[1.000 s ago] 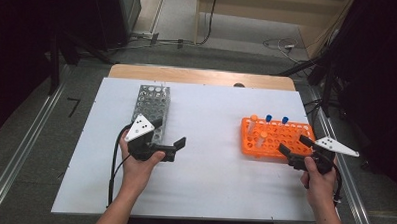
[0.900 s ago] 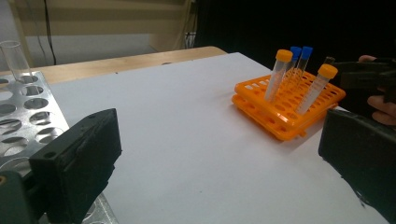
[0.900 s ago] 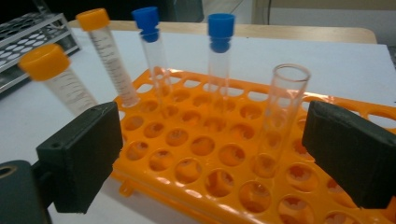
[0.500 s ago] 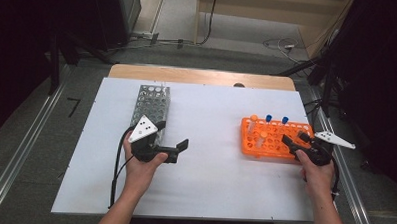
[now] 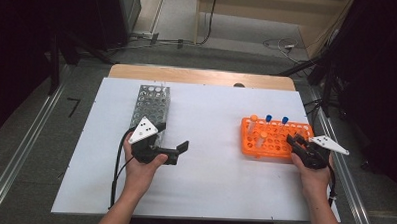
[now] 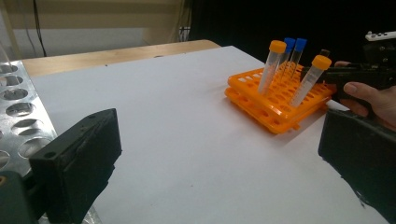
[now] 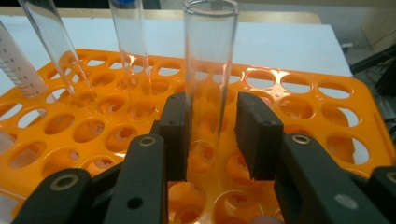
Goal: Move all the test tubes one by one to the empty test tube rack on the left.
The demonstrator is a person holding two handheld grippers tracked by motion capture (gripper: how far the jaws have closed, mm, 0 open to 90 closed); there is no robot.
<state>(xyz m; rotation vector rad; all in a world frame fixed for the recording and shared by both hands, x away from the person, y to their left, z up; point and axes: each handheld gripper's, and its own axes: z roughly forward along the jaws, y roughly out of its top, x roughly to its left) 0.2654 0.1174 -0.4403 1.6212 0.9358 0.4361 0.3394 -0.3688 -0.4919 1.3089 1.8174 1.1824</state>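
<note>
Right tool (image 7: 212, 135) jaws just closing around clear tube (image 7: 208, 70) in orange rack (image 7: 327, 126), right gap remaining; left tool (image 5: 172, 151) wide open, empty, over bench (image 5: 209, 182).

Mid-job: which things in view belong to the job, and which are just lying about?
In the job: clear tube, with the right gripper just closing its jaws around it; orange rack; metal rack; left gripper, open.
Lying about: floor cables; wooden board.

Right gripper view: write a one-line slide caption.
Right gripper jaws, just closing, straddle a clear tube standing in the orange rack.
</note>
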